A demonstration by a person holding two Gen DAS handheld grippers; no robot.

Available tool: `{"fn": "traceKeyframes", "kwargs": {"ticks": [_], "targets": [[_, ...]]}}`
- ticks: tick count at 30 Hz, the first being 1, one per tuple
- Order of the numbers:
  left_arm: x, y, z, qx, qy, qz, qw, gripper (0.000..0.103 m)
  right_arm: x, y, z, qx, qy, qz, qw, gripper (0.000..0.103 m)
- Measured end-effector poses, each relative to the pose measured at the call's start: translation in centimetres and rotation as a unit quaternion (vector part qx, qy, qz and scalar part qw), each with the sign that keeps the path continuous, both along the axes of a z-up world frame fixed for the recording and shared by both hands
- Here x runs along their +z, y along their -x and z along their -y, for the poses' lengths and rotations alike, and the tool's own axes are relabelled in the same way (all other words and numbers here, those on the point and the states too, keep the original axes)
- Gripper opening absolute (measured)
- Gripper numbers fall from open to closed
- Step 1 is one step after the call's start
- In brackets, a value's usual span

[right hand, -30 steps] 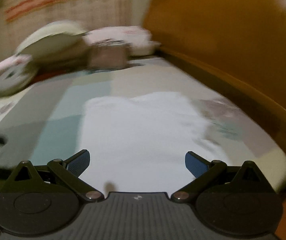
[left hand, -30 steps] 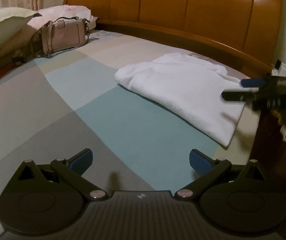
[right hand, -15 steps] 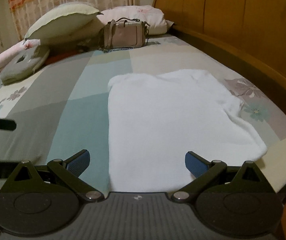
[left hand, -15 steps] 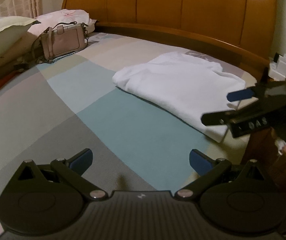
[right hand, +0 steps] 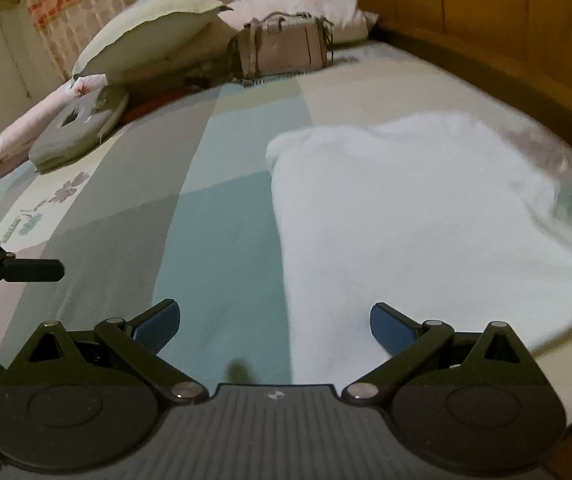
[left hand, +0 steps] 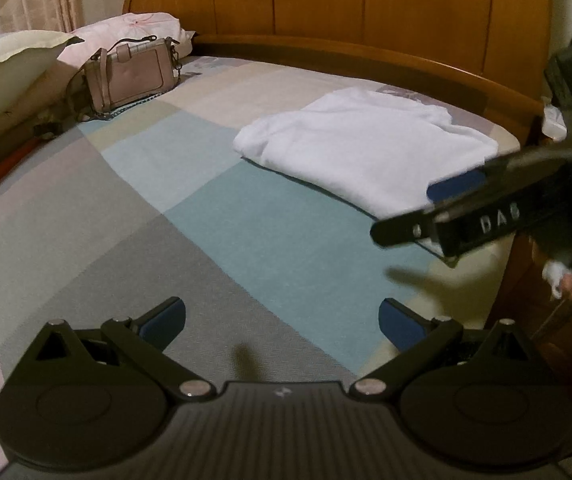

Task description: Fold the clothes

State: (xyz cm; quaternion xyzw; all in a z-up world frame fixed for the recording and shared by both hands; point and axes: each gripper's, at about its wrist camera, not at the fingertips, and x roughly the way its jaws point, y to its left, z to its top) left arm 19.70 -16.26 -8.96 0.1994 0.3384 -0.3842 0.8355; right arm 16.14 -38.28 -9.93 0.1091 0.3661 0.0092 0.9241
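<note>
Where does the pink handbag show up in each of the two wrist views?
Left wrist view: the pink handbag sits upper left, against the pillows.
Right wrist view: the handbag sits top centre, at the far end of the bed.
Shared landmark: the white folded garment lies on the bedspread in both.

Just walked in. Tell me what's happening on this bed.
A person holds a two-finger gripper in each hand over a bed with a patchwork sheet, working on folding clothes. A white garment lies already folded into a rough rectangle near the wooden headboard. Neither gripper is touching it: the left gripper and the right gripper are both open and empty. A pink handbag leans against the pillows.
</note>
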Motion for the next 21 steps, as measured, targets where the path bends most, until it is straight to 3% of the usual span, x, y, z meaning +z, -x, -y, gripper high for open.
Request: {"fn": "traceKeyframes", "kwargs": {"ticks": [4, 7, 13, 21], "targets": [[-0.1, -0.1, -0.2, -0.001, 0.005, -0.002, 1.0000, 0.102, 1.5, -1.4, 0.7, -0.029, 0.064, 0.035, 0.997, 0.103], [-0.2, -0.1, -0.4, -0.002, 0.004, -0.002, 1.0000, 0.102, 0.8, -2.8, 1.9, -0.050, 0.091, 0.040, 0.994, 0.103], [-0.4, -0.3, -0.6, -0.005, 0.006, -0.002, 1.0000, 0.102, -1.8, -5.4, 5.2, -0.081, 0.074, 0.022, 0.994, 0.103], [-0.4, -0.5, -0.8, -0.001, 0.010, -0.004, 0.9999, 0.102, -0.3, -6.8, 5.1, -0.079, 0.084, 0.050, 0.992, 0.103]]}}
